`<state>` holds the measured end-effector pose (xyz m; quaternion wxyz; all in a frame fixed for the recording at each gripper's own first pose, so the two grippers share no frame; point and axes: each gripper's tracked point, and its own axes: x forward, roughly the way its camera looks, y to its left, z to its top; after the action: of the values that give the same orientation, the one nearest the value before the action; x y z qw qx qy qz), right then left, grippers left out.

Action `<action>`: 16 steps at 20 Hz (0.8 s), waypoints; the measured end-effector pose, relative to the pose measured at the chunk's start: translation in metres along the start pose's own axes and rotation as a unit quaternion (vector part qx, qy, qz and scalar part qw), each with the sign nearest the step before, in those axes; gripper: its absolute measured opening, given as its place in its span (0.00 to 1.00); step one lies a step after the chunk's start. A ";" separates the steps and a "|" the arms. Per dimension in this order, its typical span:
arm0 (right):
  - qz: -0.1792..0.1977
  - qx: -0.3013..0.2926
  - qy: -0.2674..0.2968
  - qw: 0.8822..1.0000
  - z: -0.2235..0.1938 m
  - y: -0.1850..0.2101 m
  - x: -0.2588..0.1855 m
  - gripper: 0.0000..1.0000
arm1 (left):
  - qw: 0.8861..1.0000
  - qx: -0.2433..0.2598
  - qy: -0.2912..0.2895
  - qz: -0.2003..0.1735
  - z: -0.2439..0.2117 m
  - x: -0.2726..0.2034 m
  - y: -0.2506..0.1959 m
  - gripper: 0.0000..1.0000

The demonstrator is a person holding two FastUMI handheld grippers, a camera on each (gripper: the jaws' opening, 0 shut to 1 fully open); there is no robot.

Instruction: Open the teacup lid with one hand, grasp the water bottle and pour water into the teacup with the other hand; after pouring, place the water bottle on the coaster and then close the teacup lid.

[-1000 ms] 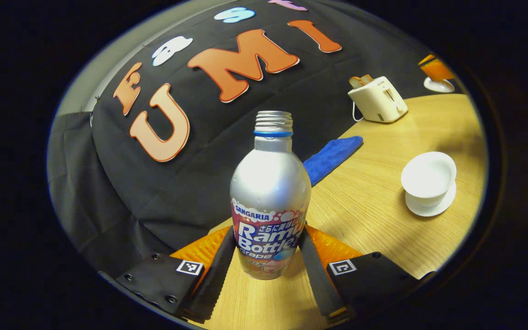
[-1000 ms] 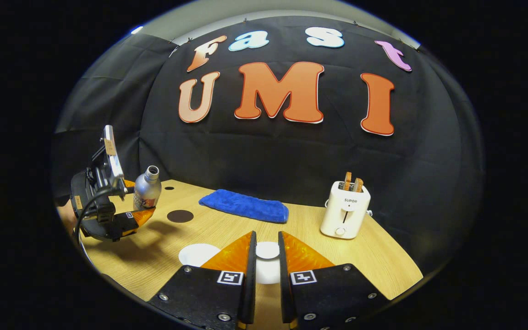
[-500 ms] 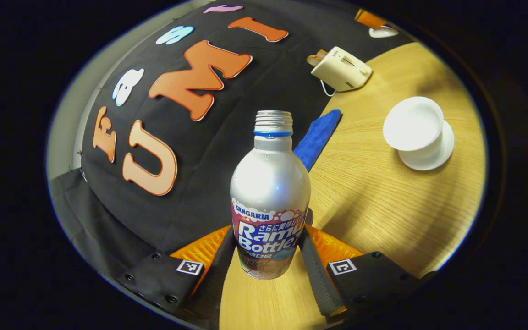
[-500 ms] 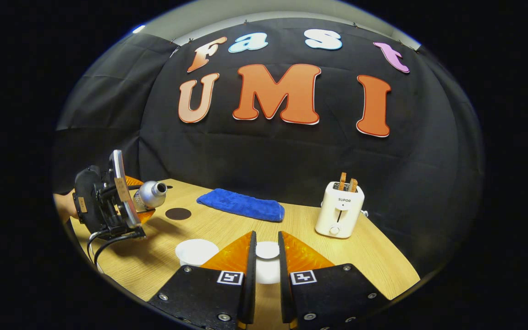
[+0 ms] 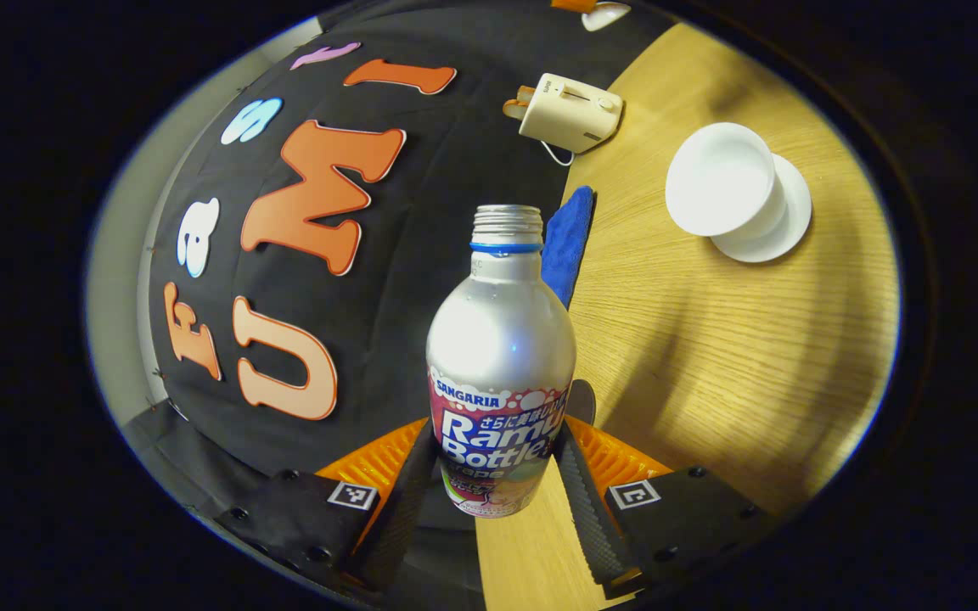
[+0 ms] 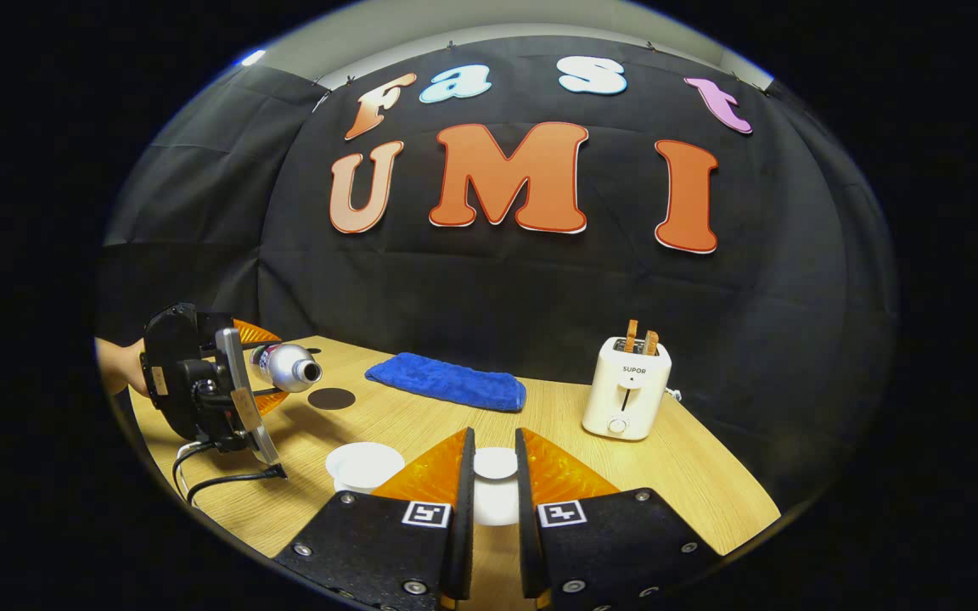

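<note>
Silver aluminium water bottle (image 5: 501, 365), uncapped, is clamped low in left gripper (image 5: 497, 475), tipped sideways beside open white teacup (image 5: 722, 188). White lid (image 6: 495, 464) pinched by right gripper (image 6: 490, 492). Mouth should be centred over cup before further tilting.

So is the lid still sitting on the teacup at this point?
No, the teacup stands open on its saucer, and the right gripper holds the lid off to the side.

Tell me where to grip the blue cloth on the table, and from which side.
Grip the blue cloth at its near long edge, coming down from above. It lies flat and folded on the table, so there is nothing to close on from the side. The toaster stands well clear of it.
</note>
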<state>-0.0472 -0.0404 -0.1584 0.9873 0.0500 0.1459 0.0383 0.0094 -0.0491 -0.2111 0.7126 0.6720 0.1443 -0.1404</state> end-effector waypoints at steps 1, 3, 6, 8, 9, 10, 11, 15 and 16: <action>0.001 0.001 0.000 1.000 -0.001 0.000 0.000 0.23 | 1.000 0.012 -0.003 0.002 0.001 0.000 0.001 0.87; 0.000 0.002 0.001 1.000 -0.002 -0.001 -0.001 0.23 | 0.999 0.033 -0.008 0.005 0.006 0.001 0.004 0.87; -0.001 0.002 0.003 1.000 -0.006 -0.002 -0.001 0.23 | 0.997 0.070 -0.019 0.010 0.017 0.005 0.008 0.84; -0.002 0.005 0.004 1.000 -0.006 -0.004 -0.001 0.23 | 0.995 0.099 -0.030 0.016 0.023 0.001 0.014 0.84; -0.004 0.006 0.003 1.000 -0.006 -0.006 -0.001 0.23 | 0.993 0.110 -0.035 0.018 0.028 0.002 0.015 0.84; -0.002 0.006 0.003 1.000 -0.006 -0.005 -0.002 0.23 | 0.992 0.118 -0.039 0.020 0.031 0.004 0.016 0.84; -0.003 0.006 0.000 1.000 -0.005 -0.005 -0.003 0.23 | 0.991 0.125 -0.043 0.020 0.035 0.004 0.015 0.84; -0.003 0.005 -0.003 1.000 -0.004 -0.006 -0.007 0.23 | 0.984 0.165 -0.056 0.027 0.045 0.003 0.016 0.84; -0.003 0.005 -0.004 1.000 -0.003 -0.006 -0.008 0.23 | 0.983 0.173 -0.058 0.028 0.048 0.004 0.017 0.87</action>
<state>-0.0552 -0.0466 -0.1597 0.9877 0.0550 0.1424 0.0344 0.0205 -0.0958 -0.1945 0.5963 0.7798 0.0574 -0.1816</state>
